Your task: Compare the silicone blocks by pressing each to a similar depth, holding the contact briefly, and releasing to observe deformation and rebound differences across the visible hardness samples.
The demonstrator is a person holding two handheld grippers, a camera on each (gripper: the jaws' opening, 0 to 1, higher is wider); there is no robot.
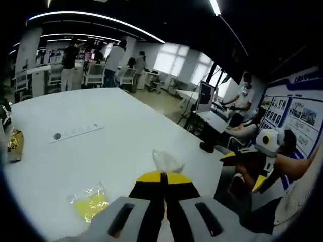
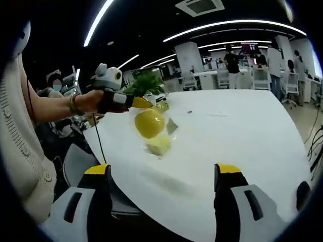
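left gripper view, left gripper (image 1: 164, 175) jaws pressed together, clear bag (image 1: 167, 161) ahead, right gripper (image 2: 164, 170) jaws spread

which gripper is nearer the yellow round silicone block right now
Left. In the right gripper view, the left gripper holds the yellow round silicone block up above the white table. The right gripper is open and well short of it.

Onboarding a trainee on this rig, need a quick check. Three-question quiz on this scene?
1. True or false: the right gripper has its fingers spread apart.
2. What sits right at the tips of the left gripper? A) clear plastic bag B) a mug C) a notebook
3. Fill in: the bagged item lying on the white table is ____ in colour.
Key: 1 true; 2 A; 3 yellow.
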